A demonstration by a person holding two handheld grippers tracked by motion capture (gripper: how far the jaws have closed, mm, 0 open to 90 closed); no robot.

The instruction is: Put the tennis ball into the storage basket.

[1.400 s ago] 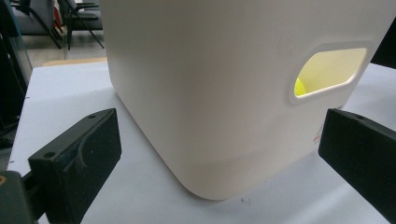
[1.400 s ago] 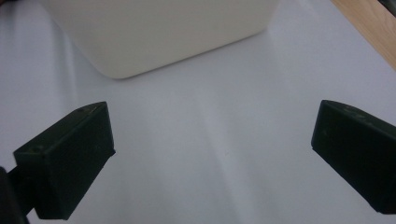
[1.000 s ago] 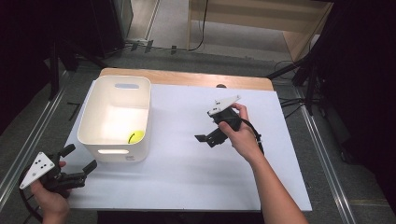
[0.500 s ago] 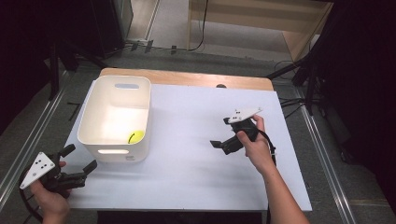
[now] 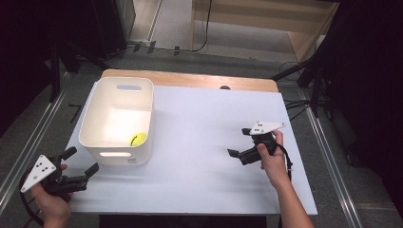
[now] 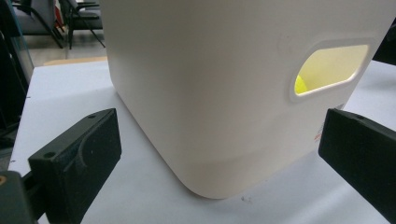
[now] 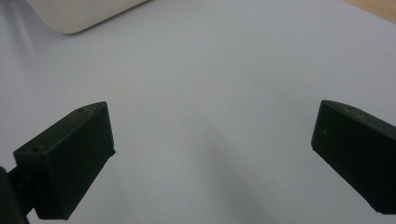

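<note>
At the near left corner of the tabletop (image 5: 199, 142), the left hand-held gripper (image 5: 78, 167) hovers with jaws spread wide and empty, aimed at the near wall of the white bin (image 5: 100, 137), likely ready to steady it. Inside the bin's near right corner lies a yellow ball (image 5: 138, 139) (glimpsed through the handle slot). To the right, well apart, the right hand-held gripper (image 5: 239, 154) hangs open and empty over bare surface, probably parked clear.
</note>
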